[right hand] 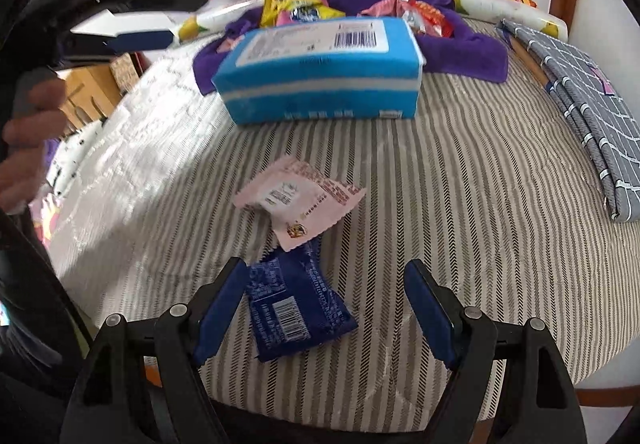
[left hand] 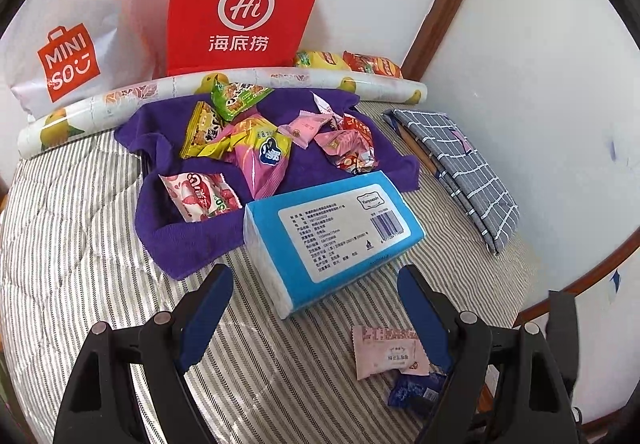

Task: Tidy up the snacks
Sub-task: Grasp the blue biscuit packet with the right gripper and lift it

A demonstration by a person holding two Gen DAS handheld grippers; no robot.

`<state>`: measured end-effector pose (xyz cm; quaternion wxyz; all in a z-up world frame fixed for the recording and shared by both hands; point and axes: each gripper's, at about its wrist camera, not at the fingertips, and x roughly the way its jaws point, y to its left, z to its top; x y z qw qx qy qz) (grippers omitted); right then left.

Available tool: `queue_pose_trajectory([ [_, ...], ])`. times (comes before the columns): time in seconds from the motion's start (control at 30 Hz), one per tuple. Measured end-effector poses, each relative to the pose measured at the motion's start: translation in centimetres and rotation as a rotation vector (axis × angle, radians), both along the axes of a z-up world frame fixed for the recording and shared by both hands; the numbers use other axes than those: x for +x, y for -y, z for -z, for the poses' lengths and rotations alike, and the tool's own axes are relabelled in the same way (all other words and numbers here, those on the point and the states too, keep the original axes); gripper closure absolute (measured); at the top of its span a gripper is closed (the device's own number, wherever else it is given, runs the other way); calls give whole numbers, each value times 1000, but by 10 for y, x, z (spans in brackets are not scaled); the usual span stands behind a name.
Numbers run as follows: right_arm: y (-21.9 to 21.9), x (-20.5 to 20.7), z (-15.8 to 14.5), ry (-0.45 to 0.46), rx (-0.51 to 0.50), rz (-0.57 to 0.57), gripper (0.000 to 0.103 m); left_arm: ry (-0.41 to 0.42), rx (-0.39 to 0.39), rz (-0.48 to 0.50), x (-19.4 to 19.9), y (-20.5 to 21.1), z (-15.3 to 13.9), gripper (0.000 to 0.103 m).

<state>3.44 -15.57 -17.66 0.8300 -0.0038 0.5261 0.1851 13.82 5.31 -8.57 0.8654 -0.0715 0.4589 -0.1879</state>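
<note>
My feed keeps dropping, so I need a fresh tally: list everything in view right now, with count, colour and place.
snack packets: about nine, mixed colours, on the purple towel
purple towel: one, behind the tissue pack
tissue pack: one, blue, mid-surface
pink packet: one, near side, apart from the pile
dark blue packet: one, between the right tongs' fingers, not gripped
more packets: two, yellow and red, behind the roll
printed roll: one, white with lemons, far edge
bags: two, red and white, at the wall
checked cloth: one, grey, right side
striped cover: one, grey-white, underneath
left tongs: open, empty
right tongs: open
</note>
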Motion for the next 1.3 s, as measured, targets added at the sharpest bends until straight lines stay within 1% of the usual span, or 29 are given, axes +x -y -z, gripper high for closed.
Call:
queue_pose_trajectory([
  [0.13,-2,3,9,10,-22,2,22,-4,-5,-6,1,-6,2,20],
  [0.23,-2,4,9,22,-24,10,26,-9,-8,-24,3,-12,4,20],
  [0.33,-3,6,9,41,-42,14,34,-19,-18,-38,6,-19,8,20],
  [0.4,-2,7,8,50,-41,19,43,-38,-28,-49,8,-21,11,20],
  [0.5,3,13,8,59,-49,22,52,-45,-27,-51,8,-21,12,20],
  [0.7,12,10,5,15,-1,-5,52,-37,-8,-29,3,-9,9,20],
  [0.73,14,7,4,11,15,-15,50,-35,-2,-23,3,-4,8,20],
  [0.8,15,-1,2,9,38,-35,42,-38,6,-13,2,3,7,20],
  [0.87,14,-7,0,25,48,-61,41,-36,13,1,1,10,6,20],
  [0.97,8,-14,0,44,45,-107,40,-32,31,22,-2,20,4,20],
  [1.07,1,-20,6,55,-5,-150,40,-27,46,38,-8,29,3,20],
  [1.13,-3,-25,8,87,-41,-177,40,-25,53,44,-11,34,4,20],
  [1.23,-5,-27,10,128,-78,-178,50,-25,63,47,-16,39,7,20],
  [1.27,-4,-25,9,133,-73,-171,56,-29,67,44,-17,41,10,20],
  [1.3,-2,-22,9,134,-64,-164,57,-33,68,45,-18,43,13,20],
])
